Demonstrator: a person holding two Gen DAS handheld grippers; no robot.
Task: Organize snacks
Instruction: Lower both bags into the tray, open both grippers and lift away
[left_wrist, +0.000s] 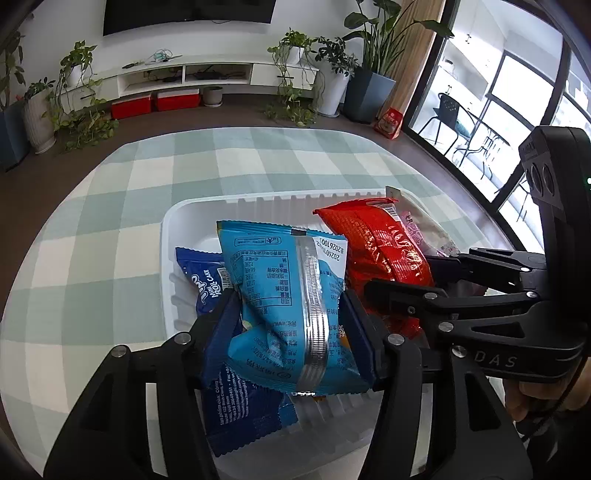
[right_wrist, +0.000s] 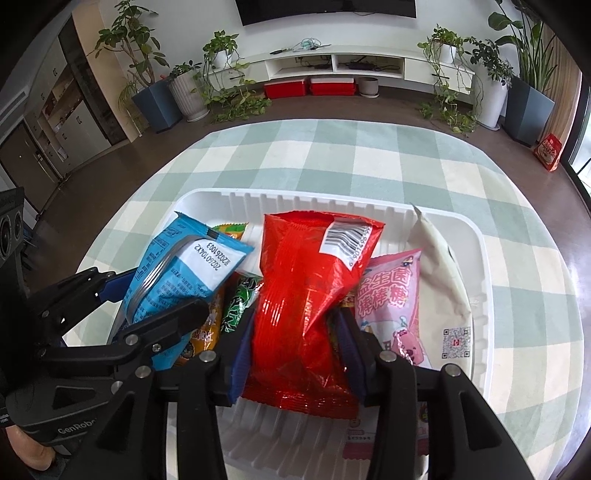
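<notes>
My left gripper (left_wrist: 291, 325) is shut on a light blue snack packet (left_wrist: 284, 295), held over the white tray (left_wrist: 192, 214); it also shows in the right wrist view (right_wrist: 184, 273). My right gripper (right_wrist: 295, 332) is shut on a red snack packet (right_wrist: 306, 295), also seen in the left wrist view (left_wrist: 373, 251), over the same tray (right_wrist: 480, 251). In the tray lie a dark blue roll cake packet (left_wrist: 199, 280), a pink lollipop packet (right_wrist: 395, 302), a cream packet (right_wrist: 443, 280), a green packet (right_wrist: 240, 302) and an orange packet (right_wrist: 207, 332).
The tray sits on a round table with a green and white checked cloth (left_wrist: 110, 229). Beyond the table are a white TV cabinet (right_wrist: 351, 66), potted plants (right_wrist: 188, 88), red boxes (right_wrist: 310, 86) and a window on the right (left_wrist: 498, 92).
</notes>
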